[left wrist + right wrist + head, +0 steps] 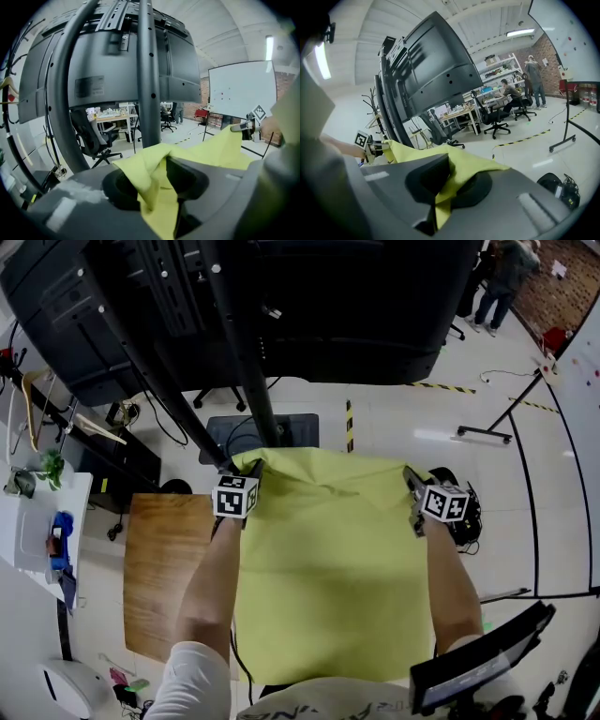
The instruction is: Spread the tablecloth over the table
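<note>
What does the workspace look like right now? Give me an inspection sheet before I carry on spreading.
Surface: wooden table, bare to the left of the cloth.
Job's things: yellow tablecloth, wrinkled, with a gripper at each far corner; I cannot tell whether it rests on the table.
Clutter: white side table with a blue item and a plant.
Grippers: left gripper has its fingers apart with cloth loose between them; right gripper has its fingers shut on the cloth.
Cables: black cable bundle on the floor.
Surroundings: large black screen on a stand, whiteboard, people far off.
</note>
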The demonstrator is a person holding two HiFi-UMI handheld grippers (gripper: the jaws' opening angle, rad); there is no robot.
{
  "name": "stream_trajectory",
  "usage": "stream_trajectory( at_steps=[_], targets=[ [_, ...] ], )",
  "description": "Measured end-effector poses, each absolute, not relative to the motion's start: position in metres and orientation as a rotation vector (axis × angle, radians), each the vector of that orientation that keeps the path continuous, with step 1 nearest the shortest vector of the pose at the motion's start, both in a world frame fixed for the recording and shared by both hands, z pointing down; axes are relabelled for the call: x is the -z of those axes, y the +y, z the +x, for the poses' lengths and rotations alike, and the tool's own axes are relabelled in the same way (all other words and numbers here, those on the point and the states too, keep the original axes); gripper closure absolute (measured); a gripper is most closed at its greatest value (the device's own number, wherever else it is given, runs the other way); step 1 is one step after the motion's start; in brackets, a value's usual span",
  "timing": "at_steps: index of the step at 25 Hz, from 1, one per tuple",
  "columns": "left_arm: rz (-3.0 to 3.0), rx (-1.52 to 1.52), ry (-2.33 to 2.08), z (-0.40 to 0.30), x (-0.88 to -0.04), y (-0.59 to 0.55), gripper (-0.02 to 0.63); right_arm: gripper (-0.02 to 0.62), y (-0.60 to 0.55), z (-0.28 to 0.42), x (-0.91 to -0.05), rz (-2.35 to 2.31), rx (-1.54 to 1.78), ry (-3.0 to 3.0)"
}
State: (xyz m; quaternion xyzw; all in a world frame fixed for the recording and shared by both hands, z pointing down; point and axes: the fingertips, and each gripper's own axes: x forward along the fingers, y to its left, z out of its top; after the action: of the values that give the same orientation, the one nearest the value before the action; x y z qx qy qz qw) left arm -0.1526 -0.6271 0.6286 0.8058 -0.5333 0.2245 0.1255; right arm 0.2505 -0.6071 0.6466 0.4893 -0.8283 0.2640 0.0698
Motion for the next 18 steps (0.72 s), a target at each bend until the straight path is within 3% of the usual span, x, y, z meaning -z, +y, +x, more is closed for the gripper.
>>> stream_trajectory(
  at_steps=[2,6,18],
  targets=[
    [2.316,-0.67,-1.552,-0.157,-0.642,-0.622,0.405,0.574,-0.606,0.252,-0.652,1.478,-0.78,-2.474],
    [2.251,-0.668,-1.564,-0.167,-0.661,-0.613,0.285,0.395,-0.606,0.268,-0.659,1.545,-0.78,-2.43],
    [2.293,-0.669,-1.574,-0.164,-0.655,-0.591,0.281,0.39,-0.578,0.259,-0.661,1.499,-0.745,-2.433]
  ],
)
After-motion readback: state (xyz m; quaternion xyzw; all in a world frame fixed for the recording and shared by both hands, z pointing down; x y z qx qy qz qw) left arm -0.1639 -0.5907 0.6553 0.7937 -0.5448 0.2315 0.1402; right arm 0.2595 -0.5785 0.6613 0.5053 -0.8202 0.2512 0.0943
